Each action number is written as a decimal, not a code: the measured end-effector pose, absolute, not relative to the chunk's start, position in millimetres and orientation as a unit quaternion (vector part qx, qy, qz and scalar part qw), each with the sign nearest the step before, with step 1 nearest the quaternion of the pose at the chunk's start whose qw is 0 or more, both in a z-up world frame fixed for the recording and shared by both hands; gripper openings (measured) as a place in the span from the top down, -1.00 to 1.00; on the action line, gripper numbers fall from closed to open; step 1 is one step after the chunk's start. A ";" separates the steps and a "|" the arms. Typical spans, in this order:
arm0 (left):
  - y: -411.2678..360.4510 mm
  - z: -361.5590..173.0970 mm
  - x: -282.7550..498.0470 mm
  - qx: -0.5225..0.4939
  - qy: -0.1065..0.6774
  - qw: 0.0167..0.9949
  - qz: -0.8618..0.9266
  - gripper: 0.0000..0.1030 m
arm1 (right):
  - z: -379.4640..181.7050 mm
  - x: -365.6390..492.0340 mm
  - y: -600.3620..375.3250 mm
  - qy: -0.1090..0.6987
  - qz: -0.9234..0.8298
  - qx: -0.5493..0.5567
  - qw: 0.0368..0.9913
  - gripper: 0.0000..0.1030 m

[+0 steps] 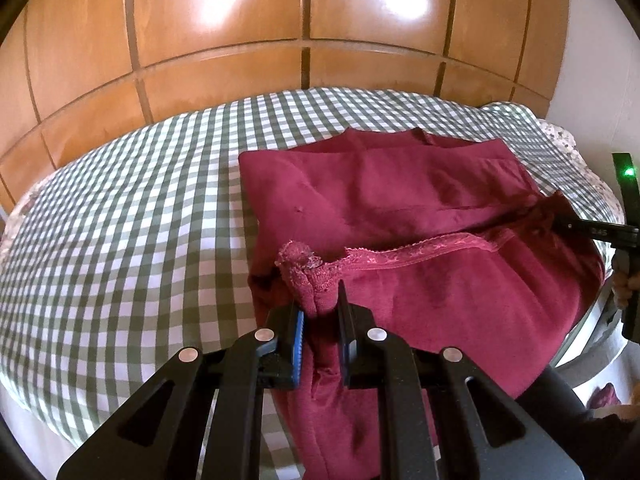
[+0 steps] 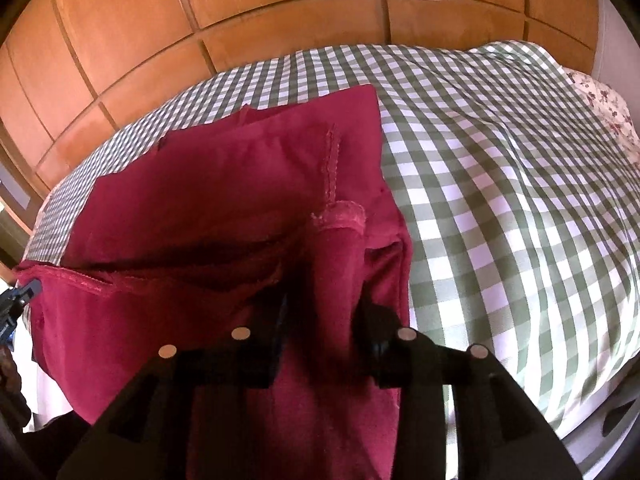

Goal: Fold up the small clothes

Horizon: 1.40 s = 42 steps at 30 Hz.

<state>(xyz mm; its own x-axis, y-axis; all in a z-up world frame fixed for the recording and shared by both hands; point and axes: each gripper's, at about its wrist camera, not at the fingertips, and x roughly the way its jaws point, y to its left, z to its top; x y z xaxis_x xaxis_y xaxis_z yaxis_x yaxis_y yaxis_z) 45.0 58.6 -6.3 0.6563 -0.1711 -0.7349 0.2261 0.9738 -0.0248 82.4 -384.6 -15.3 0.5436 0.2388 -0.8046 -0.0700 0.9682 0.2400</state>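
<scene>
Checked green-and-white bedcover carries a maroon garment, its lace hem running left-right. Left gripper pinches a hem corner; right gripper holds fabric between its parted jaws.

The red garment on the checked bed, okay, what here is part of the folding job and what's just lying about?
Part of the job:
- red garment with lace-trimmed edge
- left gripper, pinching the lace corner
- right gripper, with a fold of the garment between its fingers

Just there:
- checked bedspread, under the garment
- floral pillow, at the bed's far right
- wooden wardrobe doors, behind the bed
</scene>
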 end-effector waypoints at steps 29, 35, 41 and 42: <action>92.9 41.2 41.2 -0.099 0.339 0.921 -0.162 0.85 | 48.7 73.2 -380.4 0.404 0.108 0.079 0.905 0.86; 96.6 50.2 66.0 -0.095 0.325 0.930 -0.144 0.85 | 59.7 100.4 -383.2 0.386 0.098 0.090 0.913 0.86; 96.8 55.0 101.7 -0.090 0.313 0.938 -0.122 0.85 | 65.0 134.3 -382.3 0.374 0.092 0.108 0.917 0.86; 96.8 54.7 106.1 -0.090 0.313 0.938 -0.118 0.85 | 64.8 136.9 -381.3 0.373 0.093 0.110 0.916 0.86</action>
